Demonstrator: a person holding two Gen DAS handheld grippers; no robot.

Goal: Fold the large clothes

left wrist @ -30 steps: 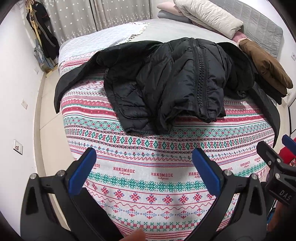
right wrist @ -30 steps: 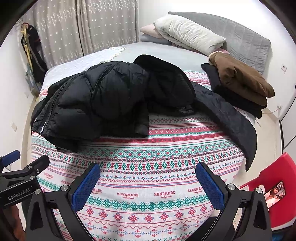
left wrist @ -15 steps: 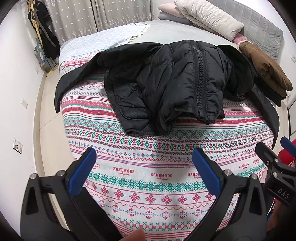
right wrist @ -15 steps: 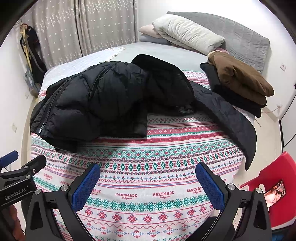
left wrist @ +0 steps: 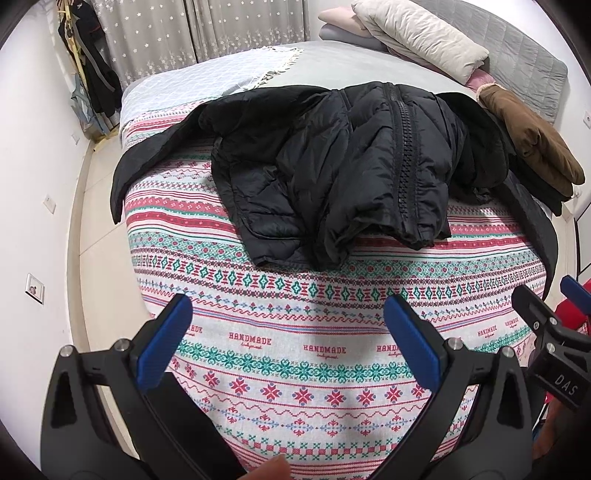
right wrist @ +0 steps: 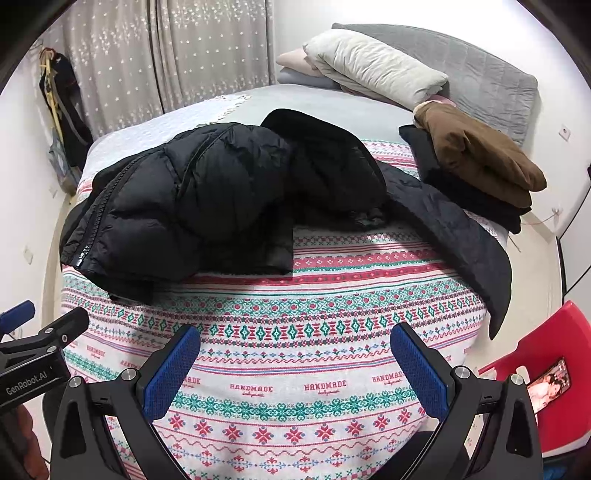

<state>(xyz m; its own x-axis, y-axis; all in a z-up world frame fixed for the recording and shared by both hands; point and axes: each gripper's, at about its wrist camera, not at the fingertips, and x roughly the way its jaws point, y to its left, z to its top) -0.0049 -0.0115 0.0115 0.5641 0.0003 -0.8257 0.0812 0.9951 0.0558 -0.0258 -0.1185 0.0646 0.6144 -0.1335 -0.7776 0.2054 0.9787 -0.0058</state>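
- Left wrist view: left gripper (left wrist: 288, 319) held with its blue pads (left wrist: 164, 341) spread wide, nothing between them, above the near part of the patterned blanket (left wrist: 321, 306) that covers the bed.
- Black puffer jacket (left wrist: 343, 166) lying crumpled across the middle of the blanket, well beyond the pads; its zipper (left wrist: 400, 155) runs from far to near, right of the jacket's centre.
- One black sleeve (left wrist: 147, 158) trails to the left and hangs over the left edge of the bed.
- Folded brown garment (left wrist: 532, 136) resting at far right on a dark folded one; pale pillow (left wrist: 417, 33) at the far end against a grey headboard (left wrist: 517, 55).
- Right gripper (left wrist: 554, 332) visible at the right edge of this view, black with a blue tip; from here its opening cannot be judged.
- Right wrist view: right gripper (right wrist: 295, 354) likewise wide open and empty, poised over the blanket's (right wrist: 332, 280) near rows of woven "HANDMADE" lettering.
- Jacket (right wrist: 207, 199) heaped left of centre, its hood (right wrist: 325, 155) at the far side; the other sleeve (right wrist: 454, 236) stretches right and drapes off the bed's right edge.
- Brown garment (right wrist: 476, 151) stacked at far right; pillow (right wrist: 373, 66) beyond it.
- Red chair (right wrist: 554, 369) at near right beside the bed, a phone (right wrist: 550, 384) lying on it.
- Left gripper (right wrist: 40, 339) entering at the left edge.
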